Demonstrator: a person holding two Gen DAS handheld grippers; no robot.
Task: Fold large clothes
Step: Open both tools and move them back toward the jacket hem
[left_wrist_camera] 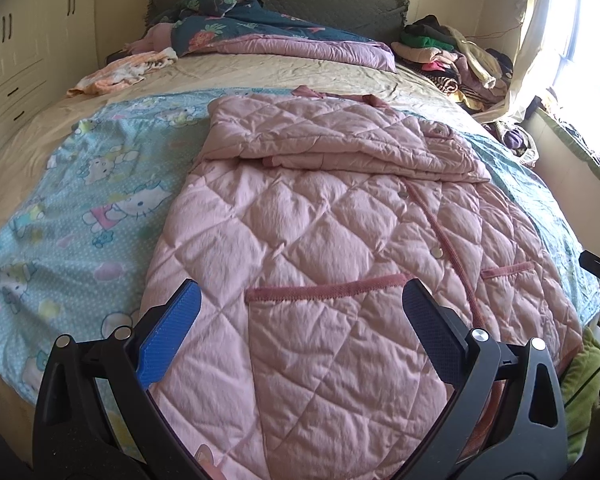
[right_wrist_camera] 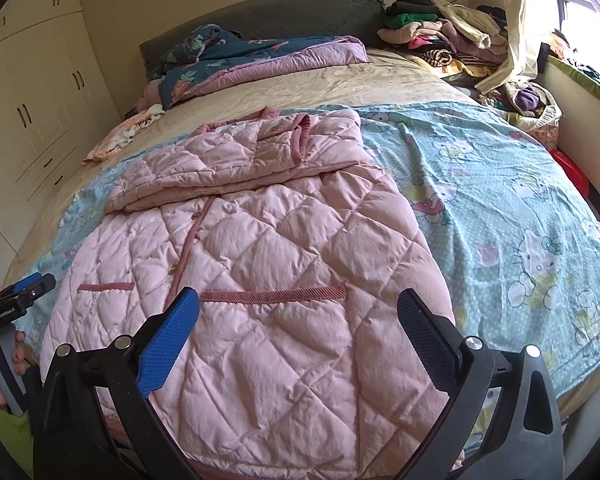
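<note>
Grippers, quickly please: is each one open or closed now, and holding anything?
Left gripper: open, holding nothing, above the pink quilted coat.
Right gripper: open, holding nothing.

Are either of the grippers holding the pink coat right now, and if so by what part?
No. Both the left gripper and the right gripper are open above the coat, near its hem, with nothing between their fingers.

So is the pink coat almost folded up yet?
Partly. The pink quilted coat already has its sleeves folded across the chest. Both the left gripper and right gripper hover open over the hem, holding nothing. Folding the long body up is left.
</note>
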